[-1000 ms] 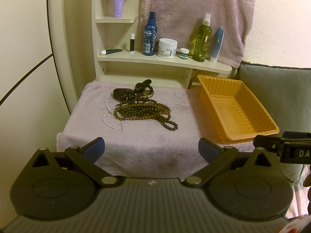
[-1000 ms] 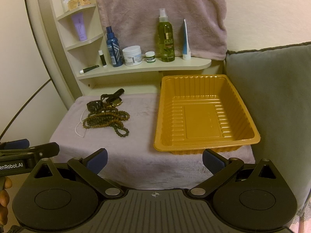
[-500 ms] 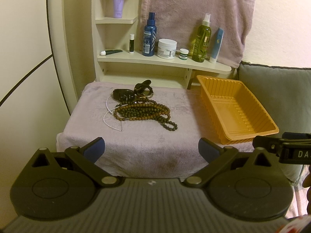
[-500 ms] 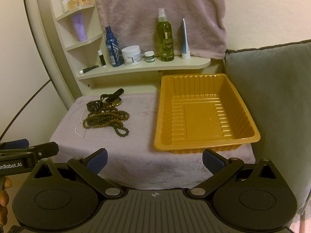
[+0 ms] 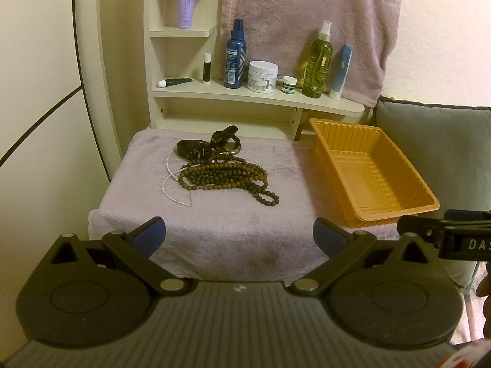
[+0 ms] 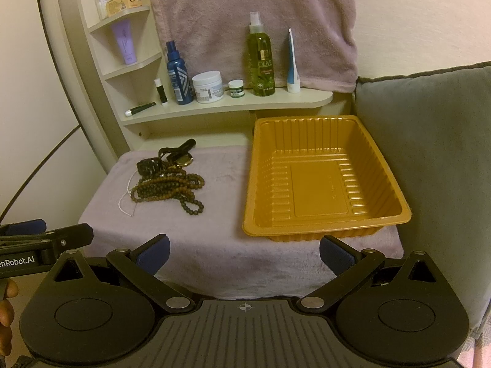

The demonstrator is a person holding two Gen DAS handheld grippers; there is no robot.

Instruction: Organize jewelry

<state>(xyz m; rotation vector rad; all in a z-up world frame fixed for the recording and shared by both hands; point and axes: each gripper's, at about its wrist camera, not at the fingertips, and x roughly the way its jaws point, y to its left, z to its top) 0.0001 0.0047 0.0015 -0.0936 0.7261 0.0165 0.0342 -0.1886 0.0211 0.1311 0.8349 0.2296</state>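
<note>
A pile of jewelry lies on a lilac towel-covered stand [image 5: 239, 224]: brown wooden bead strands [image 5: 225, 176] [image 6: 167, 188], a thin white bead string [image 5: 172, 184], a black watch [image 5: 193, 151] and a gold-rimmed watch with a black strap [image 5: 228, 142]. An empty orange plastic tray [image 5: 371, 171] [image 6: 319, 181] sits to the right of the pile. My left gripper [image 5: 239, 236] hangs open short of the stand's near edge, with nothing between its fingers. My right gripper [image 6: 244, 253] is open too, in front of the tray's near left corner.
A cream shelf [image 5: 257, 95] behind the stand carries bottles, jars and tubes, under a hanging pink towel [image 5: 310, 15]. A grey cushion [image 6: 429, 159] borders the tray on the right. A curved cream frame [image 5: 92, 76] rises on the left.
Both views have crept very slightly; the jewelry and tray have not moved, and both grippers stay open.
</note>
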